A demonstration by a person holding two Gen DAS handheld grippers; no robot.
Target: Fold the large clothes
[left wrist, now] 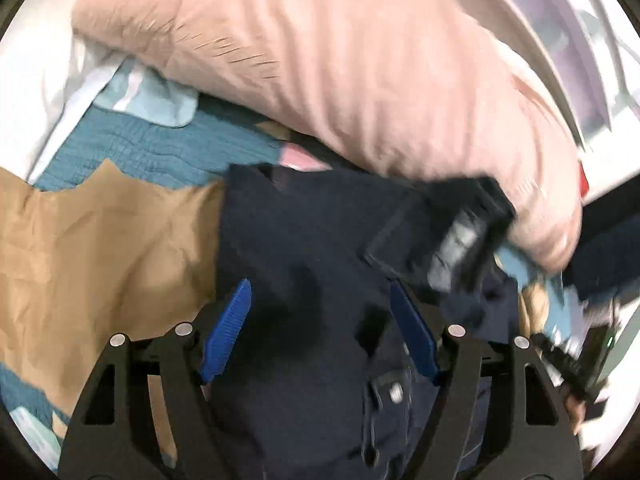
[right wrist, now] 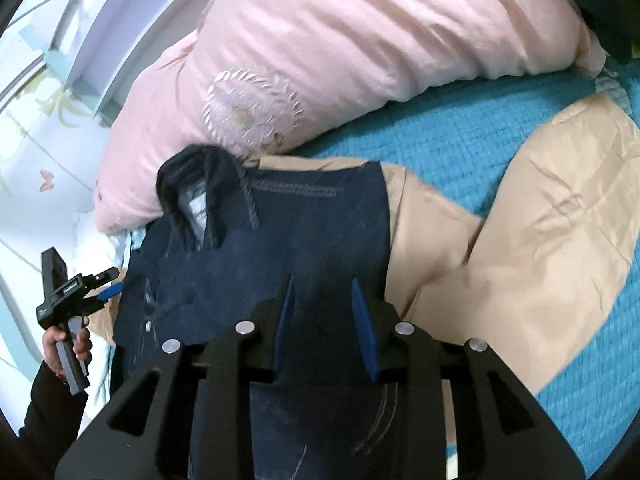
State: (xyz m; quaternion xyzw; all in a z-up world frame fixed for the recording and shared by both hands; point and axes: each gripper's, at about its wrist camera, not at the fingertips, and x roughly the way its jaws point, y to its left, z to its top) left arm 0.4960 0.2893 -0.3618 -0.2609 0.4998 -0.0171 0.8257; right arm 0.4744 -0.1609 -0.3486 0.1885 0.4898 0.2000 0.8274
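Note:
Dark navy jeans lie on a tan garment on a teal bedspread. In the right wrist view my right gripper hovers over the jeans, its blue fingers apart with denim beneath them. My left gripper shows at the left edge of that view, beside the jeans' waist. In the left wrist view my left gripper is open wide above the jeans, nothing between its fingers. The right gripper appears blurred there.
A large pink pillow lies along the head of the bed behind the jeans. A white headboard and pale floral sheet are to the left. The tan garment spreads left in the left wrist view.

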